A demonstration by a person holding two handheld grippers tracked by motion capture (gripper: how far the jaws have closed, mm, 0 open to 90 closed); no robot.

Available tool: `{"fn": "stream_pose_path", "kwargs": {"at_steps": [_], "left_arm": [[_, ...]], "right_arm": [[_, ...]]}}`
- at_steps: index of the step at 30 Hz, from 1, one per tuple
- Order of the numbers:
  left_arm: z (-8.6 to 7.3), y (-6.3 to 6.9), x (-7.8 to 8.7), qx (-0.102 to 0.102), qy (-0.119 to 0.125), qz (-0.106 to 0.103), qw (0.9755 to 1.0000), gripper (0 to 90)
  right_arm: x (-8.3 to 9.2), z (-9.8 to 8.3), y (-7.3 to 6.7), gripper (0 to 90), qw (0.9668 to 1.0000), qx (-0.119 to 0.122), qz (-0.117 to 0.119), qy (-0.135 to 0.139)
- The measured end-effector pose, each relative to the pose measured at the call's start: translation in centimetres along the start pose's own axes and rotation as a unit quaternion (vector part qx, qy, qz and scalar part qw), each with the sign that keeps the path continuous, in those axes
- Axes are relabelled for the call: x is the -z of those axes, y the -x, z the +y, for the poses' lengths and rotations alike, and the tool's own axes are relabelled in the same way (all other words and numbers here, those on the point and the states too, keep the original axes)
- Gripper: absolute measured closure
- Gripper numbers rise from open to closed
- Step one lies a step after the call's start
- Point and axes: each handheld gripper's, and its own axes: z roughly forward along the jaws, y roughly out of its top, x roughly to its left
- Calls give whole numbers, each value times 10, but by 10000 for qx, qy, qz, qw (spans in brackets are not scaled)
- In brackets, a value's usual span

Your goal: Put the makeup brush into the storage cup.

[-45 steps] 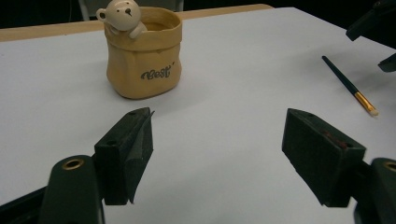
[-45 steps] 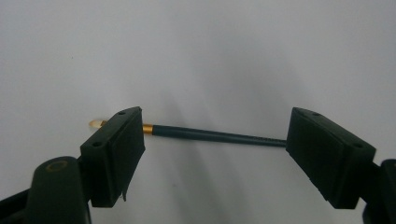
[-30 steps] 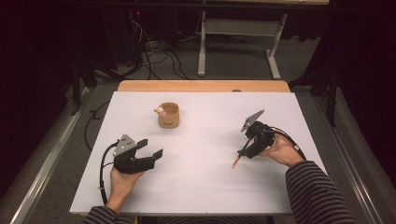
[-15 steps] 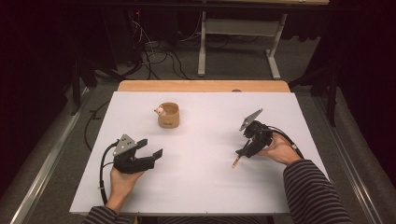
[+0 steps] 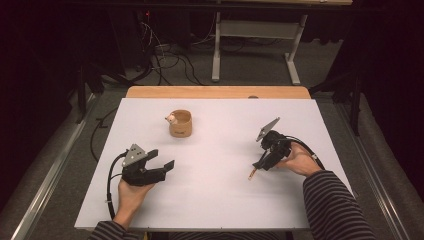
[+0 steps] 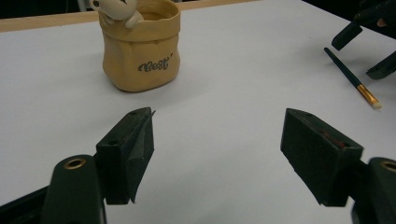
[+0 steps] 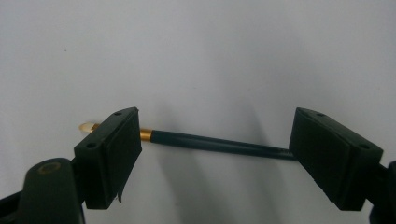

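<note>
The right gripper [image 5: 262, 162] is hovering over the right part of the white table [image 5: 215, 200], its jaws standing wide apart and straddling a thin dark paintbrush [image 7: 219, 143]. The paintbrush is lying flat on the table, running from one jaw to the other behind them, with its gold ferrule and pale tip peeking past the left jaw; whether the jaws are touching it I cannot tell. The left gripper [image 5: 162, 160] is resting at the near left, jaws likewise wide and holding nothing. Farther off, left of centre, a tan pot [image 5: 180, 123] with a small pale figure on its rim is standing well apart from both grippers. Nothing is lying between the right gripper and the paintbrush.
</note>
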Motion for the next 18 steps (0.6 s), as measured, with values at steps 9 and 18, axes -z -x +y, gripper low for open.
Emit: {"fn": "stream_pose_path", "kwargs": {"at_steps": [9, 18], "left_arm": [[0, 0, 0, 11, -1, 17, 10000, 263], [0, 0, 0, 0, -13, 59, 10000, 263]], "right_arm": [[-3, 0, 0, 176, 10000, 66, -1, -65], [-7, 0, 1, 173, 9999, 63, 97, -66]]}}
